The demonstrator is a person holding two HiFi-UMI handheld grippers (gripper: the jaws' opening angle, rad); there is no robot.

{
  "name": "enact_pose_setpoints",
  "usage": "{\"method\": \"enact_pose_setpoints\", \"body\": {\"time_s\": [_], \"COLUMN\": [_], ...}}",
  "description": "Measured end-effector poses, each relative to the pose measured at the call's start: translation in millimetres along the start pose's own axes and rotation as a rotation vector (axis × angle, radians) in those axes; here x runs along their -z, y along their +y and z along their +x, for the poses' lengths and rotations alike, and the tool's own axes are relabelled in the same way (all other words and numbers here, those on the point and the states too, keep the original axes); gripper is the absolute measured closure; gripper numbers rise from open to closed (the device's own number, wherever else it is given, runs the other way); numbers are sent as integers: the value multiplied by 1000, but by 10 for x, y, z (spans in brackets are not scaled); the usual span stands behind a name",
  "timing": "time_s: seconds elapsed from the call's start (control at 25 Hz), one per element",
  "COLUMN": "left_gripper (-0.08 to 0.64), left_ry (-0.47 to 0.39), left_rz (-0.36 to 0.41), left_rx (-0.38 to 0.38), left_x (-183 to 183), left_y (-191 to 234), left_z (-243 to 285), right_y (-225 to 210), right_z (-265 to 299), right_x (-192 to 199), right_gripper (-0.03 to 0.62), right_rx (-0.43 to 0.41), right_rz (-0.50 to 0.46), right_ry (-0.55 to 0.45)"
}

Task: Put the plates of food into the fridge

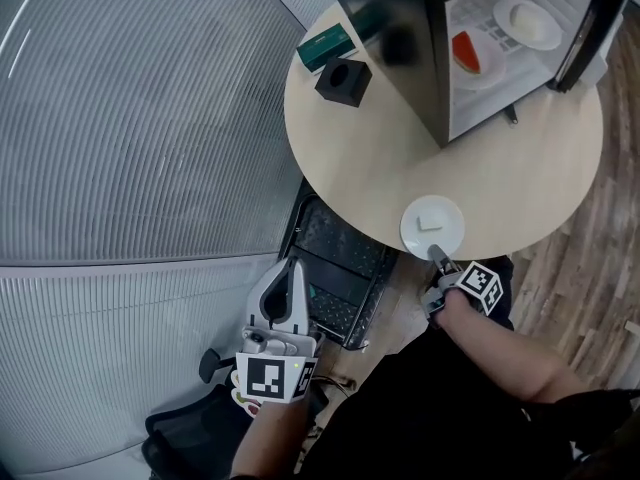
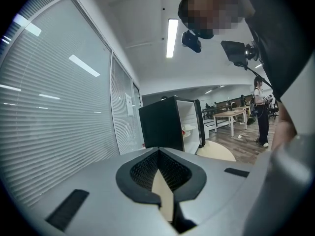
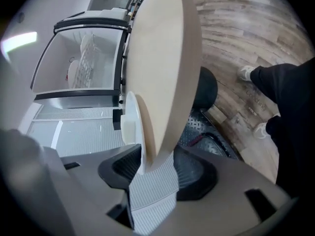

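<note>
Plate [image 1: 432,226] rim sits btwn open right hand-held gripper [image 1: 438,256] jaws; left hand-held gripper [image 1: 291,270] closed, empty.

The round desk [image 1: 380,158] has a pale, matt wood-look top with a smooth edge; the fridge [image 1: 385,8] shows a glossy black shell and a smooth white plastic lining; the plate [image 1: 450,238] on the desk is white with a soft glazed sheen; the floor [image 1: 590,248] is grey-brown wood plank, matt and grainy; the left tongs [image 2: 158,151] are matt grey plastic with black, finely cross-ribbed pads; the right tongs [image 3: 157,166] look alike; the person's clothing [image 1: 420,418] is matt black cloth.
</note>
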State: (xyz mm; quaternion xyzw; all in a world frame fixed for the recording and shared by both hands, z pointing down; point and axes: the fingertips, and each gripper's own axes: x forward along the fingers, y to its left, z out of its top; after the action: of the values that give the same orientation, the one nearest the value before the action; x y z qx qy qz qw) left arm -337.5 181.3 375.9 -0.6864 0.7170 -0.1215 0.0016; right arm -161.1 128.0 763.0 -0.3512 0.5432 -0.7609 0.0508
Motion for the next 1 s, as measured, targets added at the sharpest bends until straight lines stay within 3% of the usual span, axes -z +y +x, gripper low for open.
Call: {"method": "enact_pose_setpoints", "body": {"time_s": [0.32, 0.48, 0.6, 1.0], "left_gripper": [557, 557, 557, 557], "left_ry": [4, 3, -10, -54], "left_rz": [-15, -37, -47, -75], "left_rx": [17, 15, 32, 117], "left_x": [17, 27, -11, -213], "left_y": [-77, -139, -237, -687], "left_z": [62, 102, 212, 552], "right_y": [-19, -37, 19, 394], "right_z": [-73, -258, -394, -695], "right_x": [14, 33, -15, -448], "right_gripper": [409, 465, 565, 574], "right_rx": [-53, -71, -91, -188], "right_rz": [-29, -65, -108, -188], "right_ry": [75, 123, 143, 140]}}
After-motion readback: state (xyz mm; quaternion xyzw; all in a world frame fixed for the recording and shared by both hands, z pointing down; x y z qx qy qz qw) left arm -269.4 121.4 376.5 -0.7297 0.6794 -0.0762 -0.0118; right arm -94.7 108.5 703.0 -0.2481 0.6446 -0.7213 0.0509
